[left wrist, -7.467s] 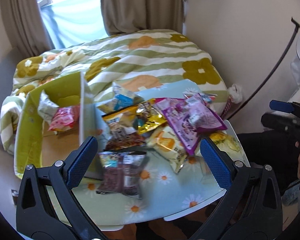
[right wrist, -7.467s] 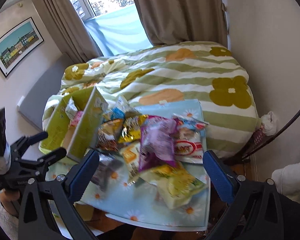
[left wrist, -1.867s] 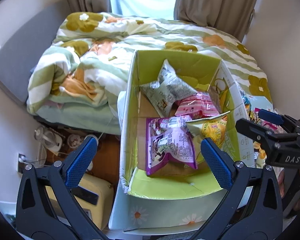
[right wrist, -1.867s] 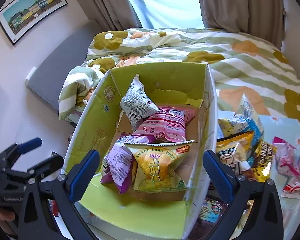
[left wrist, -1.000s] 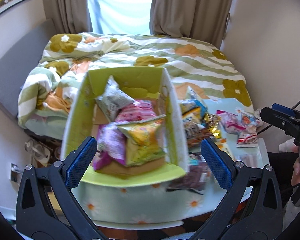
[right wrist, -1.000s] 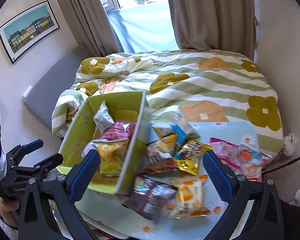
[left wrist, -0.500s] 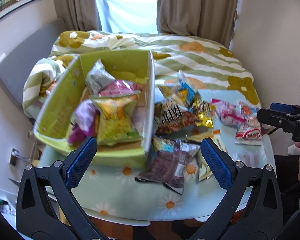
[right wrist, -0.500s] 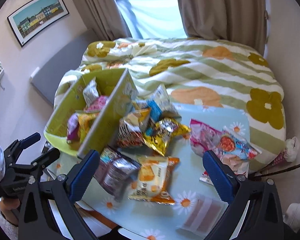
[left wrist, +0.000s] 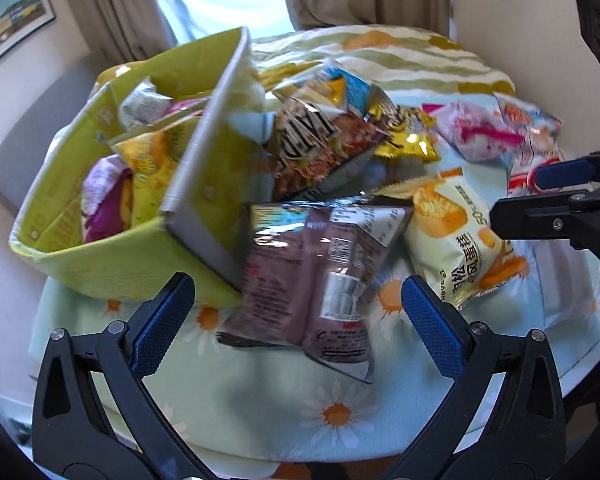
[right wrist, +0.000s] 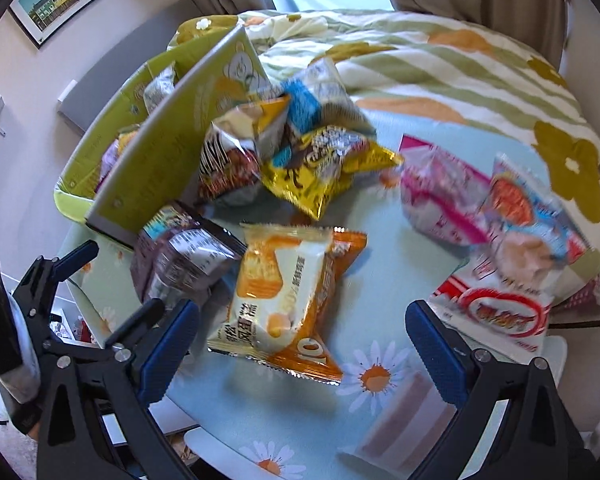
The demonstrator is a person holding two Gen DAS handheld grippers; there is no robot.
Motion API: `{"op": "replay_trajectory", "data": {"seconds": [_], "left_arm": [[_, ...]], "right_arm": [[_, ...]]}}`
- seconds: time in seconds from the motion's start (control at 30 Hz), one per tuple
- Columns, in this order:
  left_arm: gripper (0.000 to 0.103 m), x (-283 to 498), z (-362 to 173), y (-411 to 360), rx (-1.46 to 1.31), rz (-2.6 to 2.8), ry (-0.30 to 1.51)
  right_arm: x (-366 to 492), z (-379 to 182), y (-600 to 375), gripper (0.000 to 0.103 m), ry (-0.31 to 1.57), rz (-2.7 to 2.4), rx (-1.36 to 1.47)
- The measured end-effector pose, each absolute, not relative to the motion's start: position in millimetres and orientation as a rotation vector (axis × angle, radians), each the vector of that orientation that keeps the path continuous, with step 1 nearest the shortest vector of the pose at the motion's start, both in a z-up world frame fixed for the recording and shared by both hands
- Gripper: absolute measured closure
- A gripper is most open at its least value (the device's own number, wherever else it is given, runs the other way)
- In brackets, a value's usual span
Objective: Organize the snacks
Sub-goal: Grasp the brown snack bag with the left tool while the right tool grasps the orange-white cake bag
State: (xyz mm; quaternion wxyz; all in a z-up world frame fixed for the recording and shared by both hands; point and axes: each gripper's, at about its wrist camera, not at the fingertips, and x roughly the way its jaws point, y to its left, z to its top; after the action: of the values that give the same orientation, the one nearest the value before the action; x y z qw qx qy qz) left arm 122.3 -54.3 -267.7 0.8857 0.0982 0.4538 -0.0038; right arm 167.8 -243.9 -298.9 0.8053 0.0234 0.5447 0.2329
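Observation:
A green cardboard box (left wrist: 100, 264) (right wrist: 156, 168) at the table's left holds several snack bags. Loose snacks lie right of it: a brown packet (left wrist: 312, 280) (right wrist: 180, 260), an orange-and-white bag (left wrist: 456, 240) (right wrist: 284, 300), a gold bag (right wrist: 320, 172), pink bags (right wrist: 440, 196). My left gripper (left wrist: 296, 320) is open and empty, low over the brown packet. My right gripper (right wrist: 300, 344) is open and empty, low over the orange-and-white bag; it also shows in the left wrist view (left wrist: 540, 200).
The table has a light-blue daisy cloth (right wrist: 380, 376). A flat pink-striped packet (right wrist: 404, 420) lies near the front edge. A bed with a green floral duvet (right wrist: 460, 64) is right behind the table. The wall is to the right.
Both grippers have come away from the box side and dropped closer to the loose snacks. Both stay open and empty.

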Motion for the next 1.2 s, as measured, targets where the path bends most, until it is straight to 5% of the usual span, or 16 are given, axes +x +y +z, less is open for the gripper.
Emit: {"op": "replay_trajectory", "data": {"seconds": [0.3, 0.4, 0.67, 0.9, 1.2], "left_arm": [[0.003, 133, -292, -71, 0.242, -0.024, 0.978], [0.017, 136, -295, -67, 0.214, -0.018, 1.007], [0.024, 152, -311, -51, 0.116, 0.006, 1.098], [0.042, 151, -310, -60, 0.137, -0.009, 1.111], [0.045, 130, -310, -61, 0.157, 0.023, 1.159]], "right_arm": [[172, -315, -245, 0.0, 1.185, 0.506, 0.067], [175, -318, -246, 0.0, 1.194, 0.511, 0.071], [180, -326, -239, 0.0, 1.207, 0.535, 0.082], [188, -336, -231, 0.0, 1.221, 0.538, 0.089], [197, -346, -217, 0.002, 1.227, 0.565, 0.049]]}}
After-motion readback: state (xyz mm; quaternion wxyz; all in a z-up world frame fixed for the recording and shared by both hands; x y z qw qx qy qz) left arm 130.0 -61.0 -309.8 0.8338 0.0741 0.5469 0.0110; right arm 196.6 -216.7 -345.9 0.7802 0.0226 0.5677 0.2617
